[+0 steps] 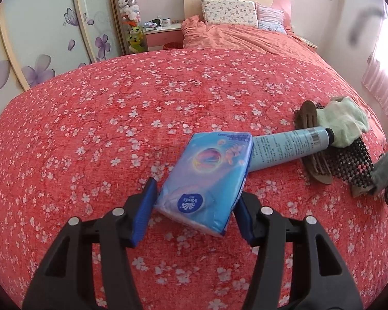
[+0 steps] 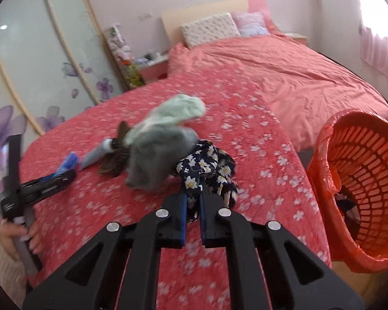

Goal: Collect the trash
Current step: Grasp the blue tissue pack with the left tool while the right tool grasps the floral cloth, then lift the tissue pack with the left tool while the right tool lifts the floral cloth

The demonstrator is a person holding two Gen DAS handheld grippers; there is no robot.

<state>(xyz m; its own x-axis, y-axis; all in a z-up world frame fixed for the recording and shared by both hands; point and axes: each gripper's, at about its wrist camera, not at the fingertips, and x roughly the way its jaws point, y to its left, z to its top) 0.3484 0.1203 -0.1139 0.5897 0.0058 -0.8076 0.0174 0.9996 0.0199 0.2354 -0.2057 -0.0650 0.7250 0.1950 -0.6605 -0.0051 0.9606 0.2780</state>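
A blue tissue pack (image 1: 204,178) lies on the red flowered bedspread, and my left gripper (image 1: 195,195) stands open around its near end, a pad at each side. Behind it lie a light blue tube (image 1: 289,147), a brown comb (image 1: 310,139), a pale green cloth (image 1: 346,118) and a black mesh piece (image 1: 354,160). My right gripper (image 2: 193,204) is shut on a dark flowered cloth (image 2: 207,170), lifted a little off the bed. A grey cloth (image 2: 155,155) and the green cloth (image 2: 178,111) are heaped just beyond it.
An orange basket (image 2: 362,180) with an orange bag liner stands tilted at the bed's right side. The left gripper (image 2: 46,183) and a hand show at the left of the right wrist view. Pillows, a nightstand and a wardrobe lie beyond.
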